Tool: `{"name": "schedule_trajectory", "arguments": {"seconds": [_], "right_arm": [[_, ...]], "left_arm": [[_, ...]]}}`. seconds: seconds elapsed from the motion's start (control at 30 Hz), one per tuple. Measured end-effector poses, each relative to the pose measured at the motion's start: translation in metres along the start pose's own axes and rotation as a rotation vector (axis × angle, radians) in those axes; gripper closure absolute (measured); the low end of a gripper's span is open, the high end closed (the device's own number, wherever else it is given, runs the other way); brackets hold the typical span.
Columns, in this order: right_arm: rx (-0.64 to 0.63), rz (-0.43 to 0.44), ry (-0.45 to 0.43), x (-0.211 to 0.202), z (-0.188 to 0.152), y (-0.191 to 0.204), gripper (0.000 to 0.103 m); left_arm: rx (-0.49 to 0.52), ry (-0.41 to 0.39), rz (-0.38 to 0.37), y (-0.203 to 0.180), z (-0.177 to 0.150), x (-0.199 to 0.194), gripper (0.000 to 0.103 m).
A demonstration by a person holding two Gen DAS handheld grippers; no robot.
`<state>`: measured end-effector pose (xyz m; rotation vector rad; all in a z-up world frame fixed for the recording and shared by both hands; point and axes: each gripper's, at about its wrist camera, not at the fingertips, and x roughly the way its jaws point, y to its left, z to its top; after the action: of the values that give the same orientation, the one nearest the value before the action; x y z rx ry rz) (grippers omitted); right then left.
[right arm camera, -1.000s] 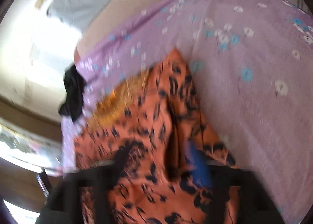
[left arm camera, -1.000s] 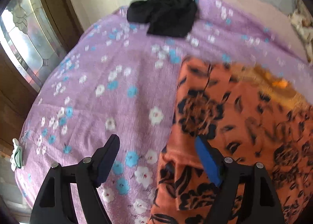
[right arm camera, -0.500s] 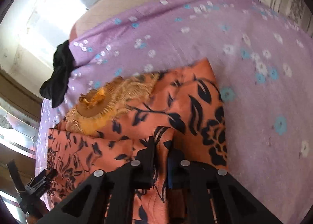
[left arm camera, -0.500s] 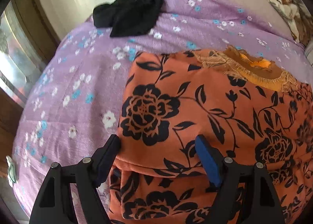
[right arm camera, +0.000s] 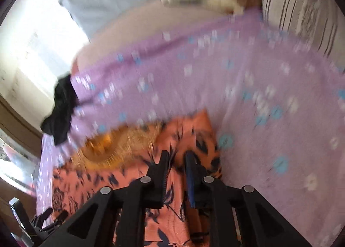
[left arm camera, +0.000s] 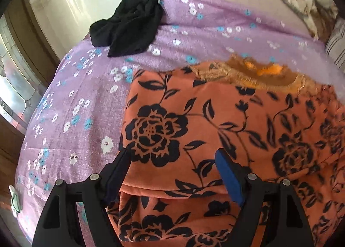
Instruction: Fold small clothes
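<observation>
An orange garment with black flowers (left arm camera: 226,130) lies on the purple flowered bedspread (left arm camera: 86,100), its gold-trimmed neckline (left arm camera: 254,74) at the far side. A folded layer lies over its near part. My left gripper (left arm camera: 172,158) is open just above the garment's near left part, its jaws wide apart and empty. In the right wrist view my right gripper (right arm camera: 176,156) is shut on a fold of the orange garment (right arm camera: 168,210) near its right edge. The left gripper (right arm camera: 51,216) also shows there at the lower left.
A crumpled black garment (left arm camera: 129,29) lies at the far left edge of the bed. Pillows and a patterned blanket (left arm camera: 306,3) sit at the far right. A striped pillow (right arm camera: 301,14) is at the right. A wooden door with glass (left arm camera: 15,74) stands left of the bed.
The left gripper has moved rightward over the orange garment and stayed open. The right gripper closed on a fold of the garment and has been carrying it across.
</observation>
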<state>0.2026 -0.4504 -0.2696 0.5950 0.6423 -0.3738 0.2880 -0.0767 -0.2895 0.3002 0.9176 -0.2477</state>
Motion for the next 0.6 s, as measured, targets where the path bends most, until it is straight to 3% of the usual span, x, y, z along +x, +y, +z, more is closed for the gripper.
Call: {"name": "schedule_trajectory", "arguments": {"seconds": [0.1, 0.2, 0.27, 0.3, 0.33, 0.5, 0.6], "right_arm": [[-0.042, 0.071, -0.008, -0.015, -0.001, 0.005, 0.084], [-0.125, 0.119, 0.149, -0.004, -0.02, 0.022, 0.084], [-0.158, 0.078, 0.283, 0.013, -0.04, 0.025, 0.084], [-0.162, 0.012, 0.356, 0.028, -0.051, 0.024, 0.084], [-0.15, -0.028, 0.402, 0.039, -0.06, 0.021, 0.085], [-0.133, 0.011, 0.268, 0.013, -0.043, 0.024, 0.085], [-0.075, -0.025, 0.274, 0.022, -0.04, 0.015, 0.085]], "left_arm": [[0.017, -0.026, -0.02, -0.006, -0.001, -0.007, 0.022], [0.047, -0.01, -0.012, -0.014, -0.003, -0.002, 0.022], [0.067, 0.043, 0.005, -0.019, -0.007, 0.011, 0.022], [0.077, 0.084, 0.014, -0.021, -0.011, 0.02, 0.02], [0.065, 0.062, 0.014, -0.02, -0.011, 0.018, 0.018], [0.062, 0.061, 0.02, -0.02, -0.011, 0.018, 0.015], [0.062, 0.048, 0.028, -0.021, -0.011, 0.018, 0.014]]}}
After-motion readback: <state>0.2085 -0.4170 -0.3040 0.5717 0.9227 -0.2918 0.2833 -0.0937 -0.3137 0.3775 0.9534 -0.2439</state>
